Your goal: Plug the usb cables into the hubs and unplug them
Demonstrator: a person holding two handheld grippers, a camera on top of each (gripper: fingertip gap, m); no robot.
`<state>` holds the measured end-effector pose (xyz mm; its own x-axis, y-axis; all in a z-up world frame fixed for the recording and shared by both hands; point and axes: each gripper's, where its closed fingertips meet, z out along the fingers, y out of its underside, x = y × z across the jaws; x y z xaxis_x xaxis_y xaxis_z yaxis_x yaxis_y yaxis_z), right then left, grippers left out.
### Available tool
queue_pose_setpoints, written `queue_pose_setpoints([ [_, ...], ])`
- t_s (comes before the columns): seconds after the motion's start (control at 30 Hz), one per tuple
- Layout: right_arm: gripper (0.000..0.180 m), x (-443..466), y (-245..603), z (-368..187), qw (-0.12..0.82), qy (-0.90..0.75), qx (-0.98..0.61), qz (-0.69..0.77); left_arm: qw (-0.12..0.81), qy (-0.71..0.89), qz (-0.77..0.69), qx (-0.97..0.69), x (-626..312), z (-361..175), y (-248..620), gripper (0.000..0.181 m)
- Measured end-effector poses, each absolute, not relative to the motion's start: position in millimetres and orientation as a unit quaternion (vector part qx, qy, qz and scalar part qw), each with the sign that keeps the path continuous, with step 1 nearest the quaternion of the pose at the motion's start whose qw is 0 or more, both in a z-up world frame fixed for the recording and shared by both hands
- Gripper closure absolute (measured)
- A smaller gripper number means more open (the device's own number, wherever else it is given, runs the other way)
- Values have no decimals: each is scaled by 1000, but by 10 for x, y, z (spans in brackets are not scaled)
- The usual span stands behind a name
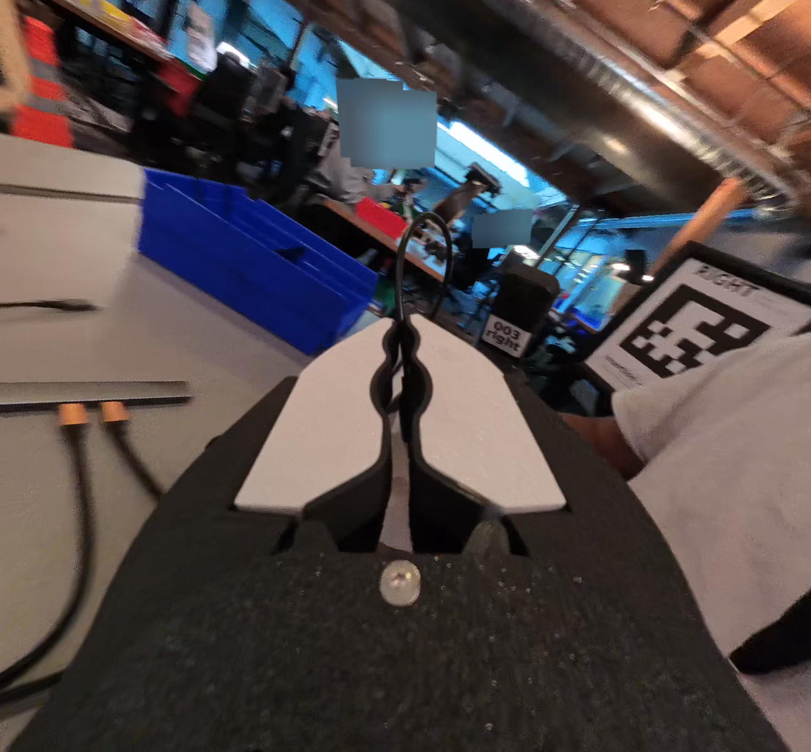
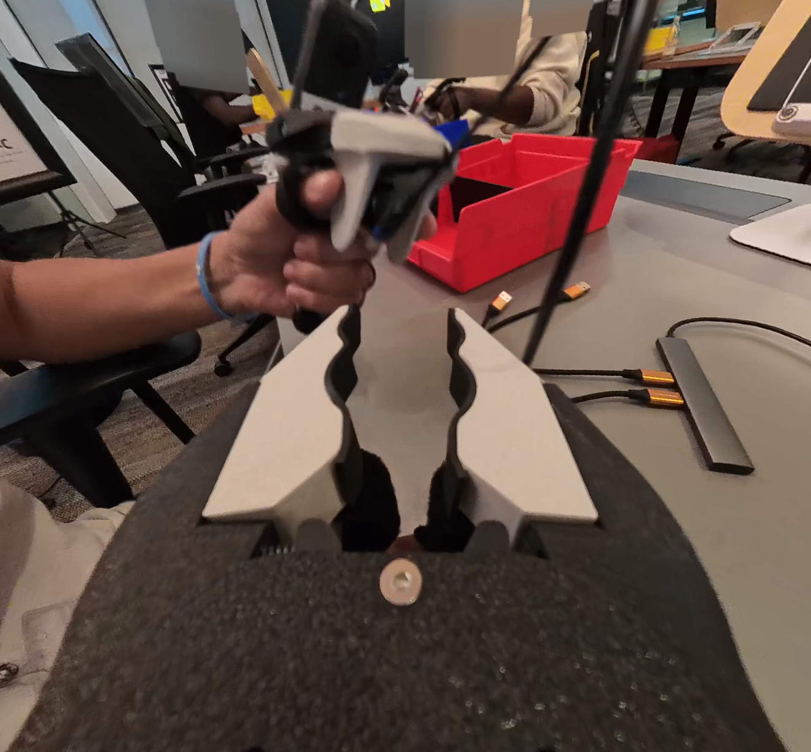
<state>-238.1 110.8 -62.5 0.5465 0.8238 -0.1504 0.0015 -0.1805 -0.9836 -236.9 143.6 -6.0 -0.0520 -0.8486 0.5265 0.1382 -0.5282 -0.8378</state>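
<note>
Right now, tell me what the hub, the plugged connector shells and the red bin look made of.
Hub: likely brushed aluminium, dark grey with a matte sheen and crisp edges. Plugged connector shells: orange, glossy highlights suggest anodised metal, though it could be coated plastic. Red bin: moulded plastic, uniform colour, thin ribbed walls.

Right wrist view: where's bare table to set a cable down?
Free: the grey table straight ahead of the open right gripper, up to the red bin; also the near-right stretch below the hub. Crowded: between bin and hub, where two loose orange plugs, two plugged cables and a hanging black cable cross.
</note>
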Motion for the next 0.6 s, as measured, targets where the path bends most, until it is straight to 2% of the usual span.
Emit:
queue_pose_setpoints([
  [0.1,142,-2375,1088,-584,564,-289,-670,386,363,342,-639,-585,-2163,-244,1278,180],
  [0.2,144,-2365,1067,-629,543,-282,-681,402,360,339,-658,-568,-2068,-210,1170,181],
  [0.33,157,-2340,1062,-618,537,-274,-675,426,354,359,-648,-571,-1957,-287,1081,181],
  [0.43,158,-2191,1219,-855,524,-284,-714,367,386,349,-620,-587,-2052,-284,1249,181],
  [0.5,178,-2066,1278,-890,532,-274,-712,367,425,345,-567,-615,-2206,-350,1471,181],
  [0.6,180,-1988,1289,-822,533,-258,-698,403,437,374,-521,-631,-2314,-545,1549,178],
])
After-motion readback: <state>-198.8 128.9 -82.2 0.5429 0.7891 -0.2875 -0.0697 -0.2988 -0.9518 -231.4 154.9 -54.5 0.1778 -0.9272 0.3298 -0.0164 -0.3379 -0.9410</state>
